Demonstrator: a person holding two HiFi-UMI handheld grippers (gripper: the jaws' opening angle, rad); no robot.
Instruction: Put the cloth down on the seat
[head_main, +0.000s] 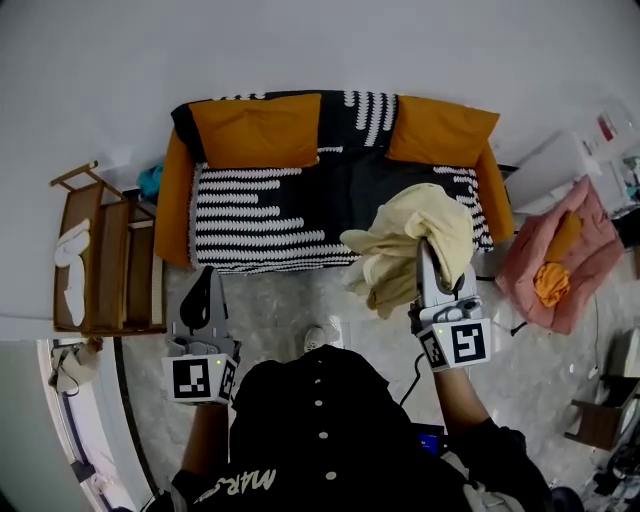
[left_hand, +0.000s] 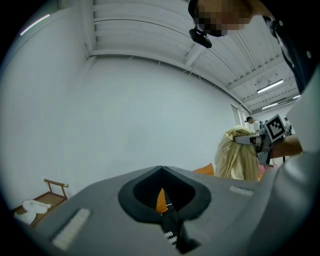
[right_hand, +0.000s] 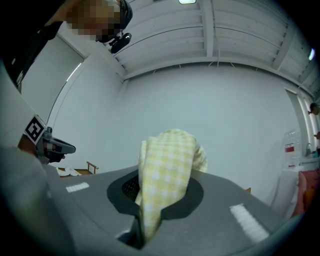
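While the head view gives me the layout from above, it shows the cloth (head_main: 405, 250) only as a pale yellow bundle. The right gripper view alone resolves a yellow-and-white check on it. That view shows none of the sofa (head_main: 250, 215), which the head view places straight ahead, with orange cushions and a black-and-white striped cover. The left gripper view adds the side aspect: the cloth sits over the tips of the right gripper (head_main: 428, 258) like a hood and hangs below them.

Right gripper: jaws narrow, clamped on the cloth, with a fold running down between them. Left gripper (head_main: 202, 292): jaws together with nothing between them, well apart from the cloth, over the floor (head_main: 280, 310).

Cloth condition: soft, crumpled, gathered in loose folds. Location: held up by the right gripper in front of the right half of the seat (head_main: 380, 190), overlapping the seat's front edge as seen from above.

Orientation: seen from the side, I read the long axis as vertical, top at the jaw tips, loose end pointing down. From above, the bulk spreads left of the jaws.
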